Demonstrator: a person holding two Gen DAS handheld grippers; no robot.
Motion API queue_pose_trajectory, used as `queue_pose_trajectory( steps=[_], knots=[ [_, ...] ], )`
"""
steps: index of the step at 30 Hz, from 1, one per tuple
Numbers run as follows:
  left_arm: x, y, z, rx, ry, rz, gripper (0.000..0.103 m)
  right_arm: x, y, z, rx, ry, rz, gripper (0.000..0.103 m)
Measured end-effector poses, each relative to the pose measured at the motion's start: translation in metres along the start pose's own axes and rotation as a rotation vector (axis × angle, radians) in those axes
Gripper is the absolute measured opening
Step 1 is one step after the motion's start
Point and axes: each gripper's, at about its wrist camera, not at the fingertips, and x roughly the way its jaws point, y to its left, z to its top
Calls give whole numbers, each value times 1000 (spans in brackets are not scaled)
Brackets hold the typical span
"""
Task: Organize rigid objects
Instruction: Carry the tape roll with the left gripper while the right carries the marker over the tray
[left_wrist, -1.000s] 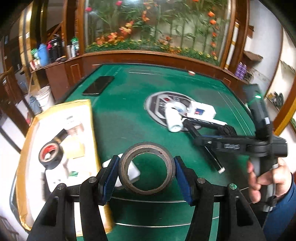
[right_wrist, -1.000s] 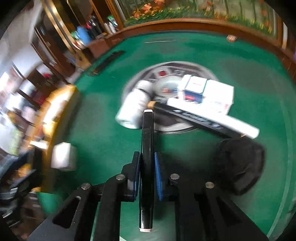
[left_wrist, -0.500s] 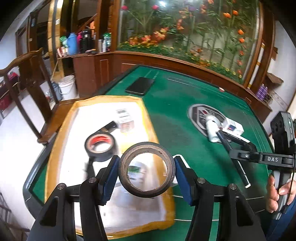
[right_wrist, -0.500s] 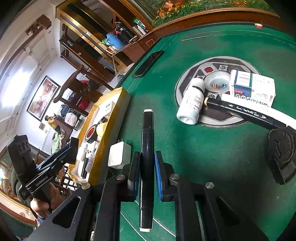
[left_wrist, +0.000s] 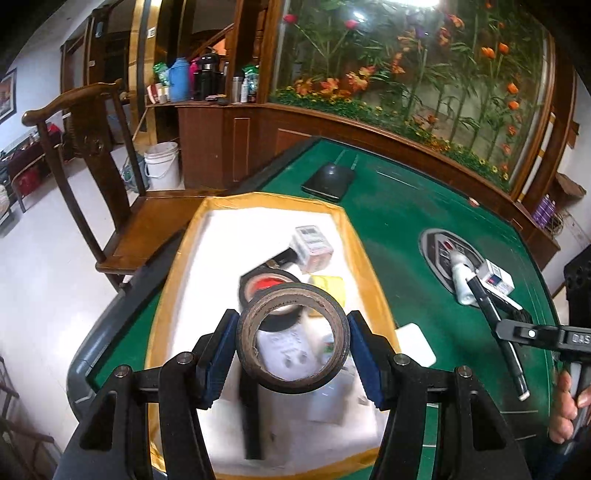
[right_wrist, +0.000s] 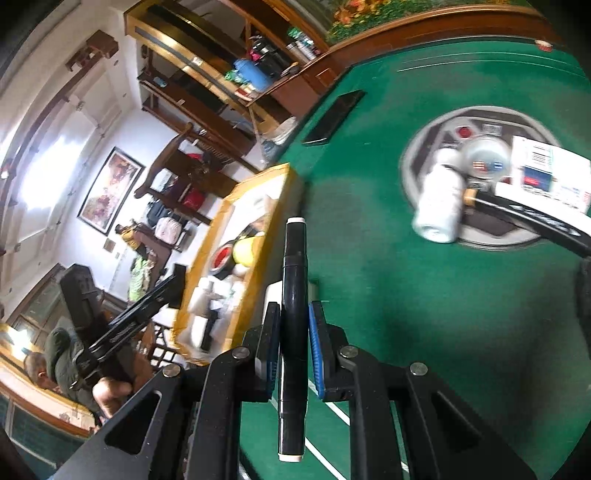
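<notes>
Transport step, judged in progress: the left gripper (left_wrist: 291, 354) clamps a tape roll (left_wrist: 292, 338) by its outer rim, held above the tray (left_wrist: 364, 258); the right gripper (right_wrist: 293, 345) pinches a marker (right_wrist: 293, 314) over the green table beside the tray. The next move likely calls for lowering the roll into a free spot near the red-cored tape (left_wrist: 267, 286), then parting the jaws. Only the right view shows the marker's grip; only the left shows the tray's contents clearly.
</notes>
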Motion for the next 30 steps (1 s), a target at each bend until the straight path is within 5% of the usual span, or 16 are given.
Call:
queue_pose_trajectory(
  steps=[14, 30],
  knots=[
    [45, 49, 24, -28, 69, 37, 63, 111, 111, 55, -107, 77, 2, 15],
    [80, 60, 46, -21, 126, 15, 63, 217, 114, 99, -96, 132, -195, 15]
  ],
)
